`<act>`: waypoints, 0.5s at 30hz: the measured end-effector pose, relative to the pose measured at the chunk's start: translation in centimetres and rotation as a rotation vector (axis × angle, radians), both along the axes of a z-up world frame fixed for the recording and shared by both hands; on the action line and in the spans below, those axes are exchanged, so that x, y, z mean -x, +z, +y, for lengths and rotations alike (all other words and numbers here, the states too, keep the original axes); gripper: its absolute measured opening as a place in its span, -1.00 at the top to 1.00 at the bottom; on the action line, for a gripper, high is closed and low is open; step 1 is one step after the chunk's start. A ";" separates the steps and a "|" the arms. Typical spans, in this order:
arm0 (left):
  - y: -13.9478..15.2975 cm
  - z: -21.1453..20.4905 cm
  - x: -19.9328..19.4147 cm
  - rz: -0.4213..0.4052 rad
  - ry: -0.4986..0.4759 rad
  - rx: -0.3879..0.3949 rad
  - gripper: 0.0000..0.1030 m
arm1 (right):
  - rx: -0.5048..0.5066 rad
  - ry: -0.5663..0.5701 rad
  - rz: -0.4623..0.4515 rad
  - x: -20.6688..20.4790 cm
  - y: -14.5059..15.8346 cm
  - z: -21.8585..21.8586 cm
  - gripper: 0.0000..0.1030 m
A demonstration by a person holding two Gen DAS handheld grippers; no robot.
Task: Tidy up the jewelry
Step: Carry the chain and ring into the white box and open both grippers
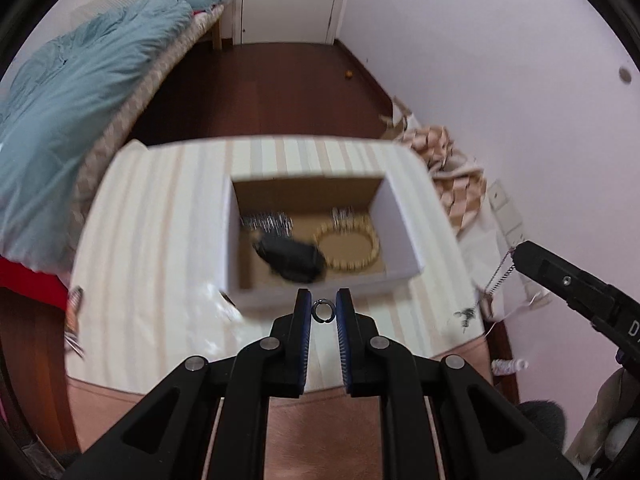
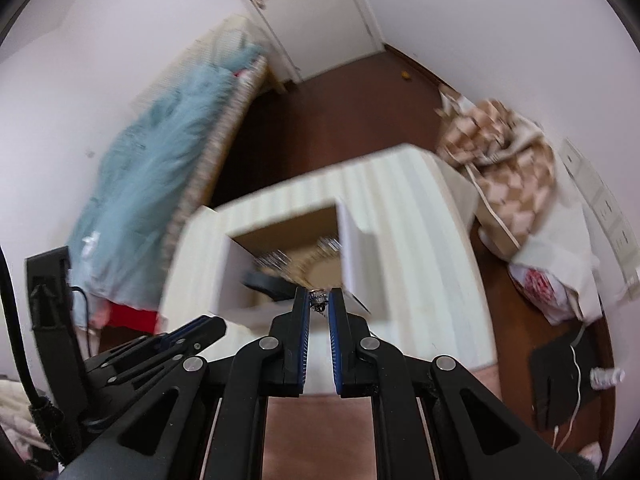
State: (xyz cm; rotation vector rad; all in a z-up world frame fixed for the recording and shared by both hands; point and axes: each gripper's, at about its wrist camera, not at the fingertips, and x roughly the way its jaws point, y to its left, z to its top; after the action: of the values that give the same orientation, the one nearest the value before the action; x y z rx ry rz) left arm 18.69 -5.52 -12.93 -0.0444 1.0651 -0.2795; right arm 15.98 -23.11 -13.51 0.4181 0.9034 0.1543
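Premises are a bedroom in a home. A bed carrying a blue quilt stands along one wall, a white door closes the far end, and dark wood flooring runs between.

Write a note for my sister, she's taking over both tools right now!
Left tool: shut on a small dark ring, just short of the box.
Right tool: shut on a small sparkly piece, too blurred to name, also near the box.
Done: bead bracelet, a black item and silver bits lie in the box.
Left: drop both pieces in.
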 end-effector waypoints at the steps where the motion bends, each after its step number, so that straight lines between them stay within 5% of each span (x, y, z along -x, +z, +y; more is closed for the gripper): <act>1: 0.9 0.3 -0.3 -0.009 0.004 0.004 0.81 | 0.000 0.011 -0.021 -0.3 1.3 0.3 0.81; 9: 6.1 2.1 -4.2 -0.086 0.008 0.010 0.81 | 0.032 0.079 -0.102 -4.3 6.8 2.5 0.81; 15: 4.2 2.9 -7.4 -0.036 0.032 0.016 0.81 | 0.035 0.135 0.029 -9.5 2.0 4.3 0.81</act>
State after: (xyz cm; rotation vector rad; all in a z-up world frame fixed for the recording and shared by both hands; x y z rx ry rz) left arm 26.12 -2.65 -8.69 -0.0703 1.0258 -0.2584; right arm 25.50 -18.78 -11.56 0.3271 0.9615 0.2566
